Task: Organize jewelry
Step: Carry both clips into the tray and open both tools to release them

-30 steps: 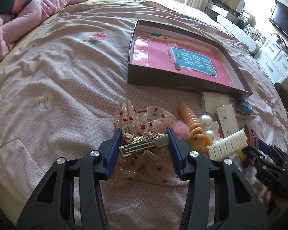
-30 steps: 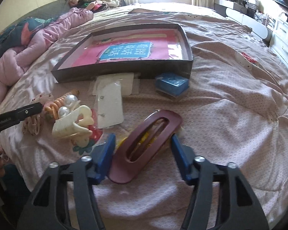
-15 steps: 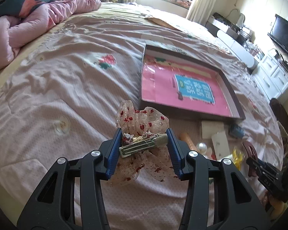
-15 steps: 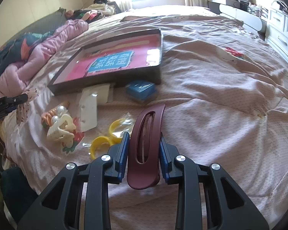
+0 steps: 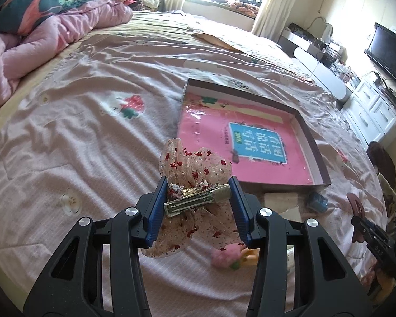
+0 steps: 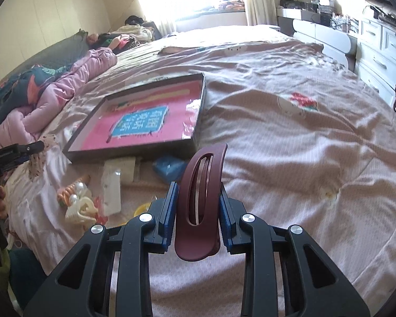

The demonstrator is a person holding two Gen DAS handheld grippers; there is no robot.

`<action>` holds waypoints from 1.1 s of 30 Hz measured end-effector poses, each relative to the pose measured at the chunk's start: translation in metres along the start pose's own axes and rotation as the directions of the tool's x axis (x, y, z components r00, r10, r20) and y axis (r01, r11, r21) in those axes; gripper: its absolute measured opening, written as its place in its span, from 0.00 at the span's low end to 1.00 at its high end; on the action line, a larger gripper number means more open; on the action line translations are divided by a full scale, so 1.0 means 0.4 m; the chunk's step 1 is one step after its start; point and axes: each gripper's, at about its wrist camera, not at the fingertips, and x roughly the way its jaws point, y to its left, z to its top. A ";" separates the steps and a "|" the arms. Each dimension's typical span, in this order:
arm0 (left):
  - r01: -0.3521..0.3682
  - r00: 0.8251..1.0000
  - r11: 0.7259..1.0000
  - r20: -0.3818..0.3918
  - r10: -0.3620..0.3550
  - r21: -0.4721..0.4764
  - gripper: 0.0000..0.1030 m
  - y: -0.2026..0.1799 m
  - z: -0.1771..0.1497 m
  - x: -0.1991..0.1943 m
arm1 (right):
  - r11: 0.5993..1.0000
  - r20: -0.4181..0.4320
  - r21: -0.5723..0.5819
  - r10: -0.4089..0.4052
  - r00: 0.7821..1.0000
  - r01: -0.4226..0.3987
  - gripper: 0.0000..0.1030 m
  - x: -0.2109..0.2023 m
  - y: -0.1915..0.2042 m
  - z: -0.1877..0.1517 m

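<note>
I see the sheer bow clip (image 5: 195, 182), red-spotted, metal clasp crosswise, lifted off the bed at my 12 o'clock. Maroon oval barrette (image 6: 200, 200) stands on edge, raised. Shallow dark box (image 6: 198, 121) with pink lining lies open at 11 o'clock; loose hair pieces (image 6: 79, 206) at 9.

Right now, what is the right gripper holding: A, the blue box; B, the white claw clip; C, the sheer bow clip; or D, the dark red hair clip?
D: the right gripper is closed on the dark red hair clip, which stands upright between its blue pads, while the white claw clip and blue box lie on the bed and the bow clip is in the left gripper.
</note>
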 end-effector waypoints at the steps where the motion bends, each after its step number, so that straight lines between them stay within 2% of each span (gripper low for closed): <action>1: 0.004 1.000 1.000 0.000 -0.004 0.003 0.36 -0.009 0.005 0.006 | 1.000 0.004 -0.006 0.003 1.000 -0.003 0.27 0.001 0.003 0.007; 12: 0.029 0.999 0.999 0.015 -0.029 0.018 0.36 -0.062 0.071 0.055 | 0.997 0.033 -0.056 0.054 0.998 -0.052 0.27 0.043 0.050 0.108; 21: 0.020 1.000 0.999 0.020 -0.021 0.040 0.36 -0.085 0.121 0.117 | 0.990 0.041 -0.100 0.106 0.994 -0.102 0.27 0.115 0.117 0.209; 26: 0.011 1.000 0.999 0.007 -0.011 0.051 0.36 -0.083 0.135 0.166 | 0.987 0.032 -0.116 0.114 0.993 -0.110 0.27 0.160 0.136 0.247; 33: -0.011 1.000 0.995 -0.018 0.012 0.095 0.36 -0.084 0.139 0.228 | 0.989 -0.008 -0.116 0.086 0.996 -0.086 0.27 0.249 0.141 0.274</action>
